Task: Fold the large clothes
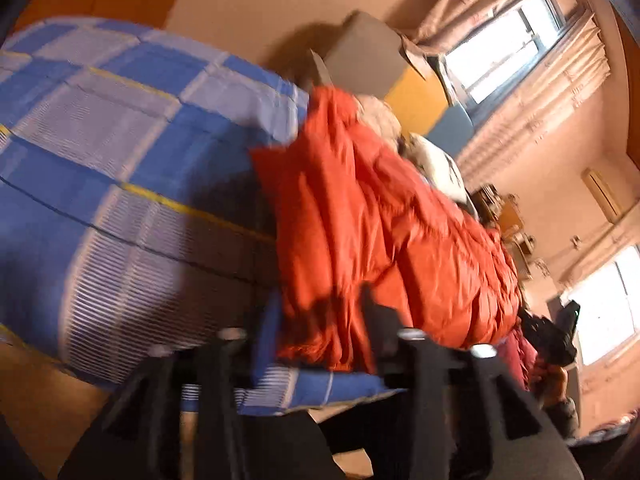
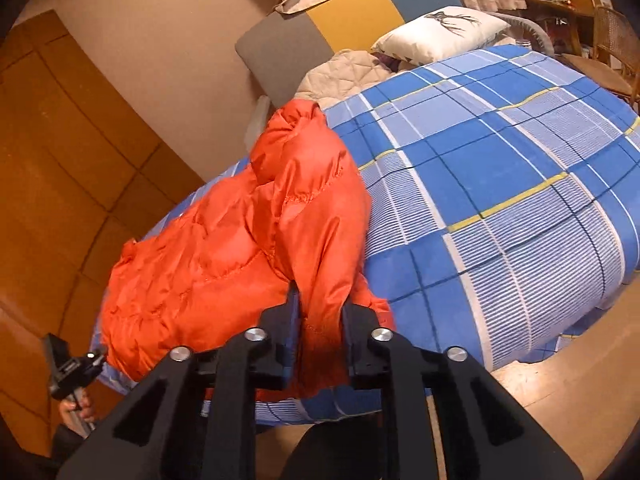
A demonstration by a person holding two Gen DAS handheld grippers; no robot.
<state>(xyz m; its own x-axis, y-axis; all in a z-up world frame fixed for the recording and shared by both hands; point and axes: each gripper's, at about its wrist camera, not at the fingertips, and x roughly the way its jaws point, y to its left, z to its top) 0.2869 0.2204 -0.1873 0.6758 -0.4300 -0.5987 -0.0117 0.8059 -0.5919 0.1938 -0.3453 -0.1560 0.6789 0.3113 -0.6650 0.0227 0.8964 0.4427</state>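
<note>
An orange puffer jacket [image 2: 224, 248] lies crumpled at the near left corner of a bed with a blue plaid cover [image 2: 500, 184]. My right gripper [image 2: 320, 312] is shut on a sleeve or hem of the jacket, with orange fabric bunched between its fingers. The left wrist view is blurred and tilted; it shows the jacket [image 1: 380, 232] just beyond my left gripper [image 1: 320, 320], whose fingers stand apart at the jacket's lower edge with nothing clearly held. The left gripper also shows in the right wrist view [image 2: 68, 364] at the bed's left side, away from the jacket.
A white pillow [image 2: 440, 32] and a beige quilt [image 2: 344, 72] lie at the head of the bed by a padded headboard [image 2: 320, 28]. A wooden wardrobe [image 2: 60, 160] stands left. A wicker chair [image 2: 616, 40] and desk are at the far right.
</note>
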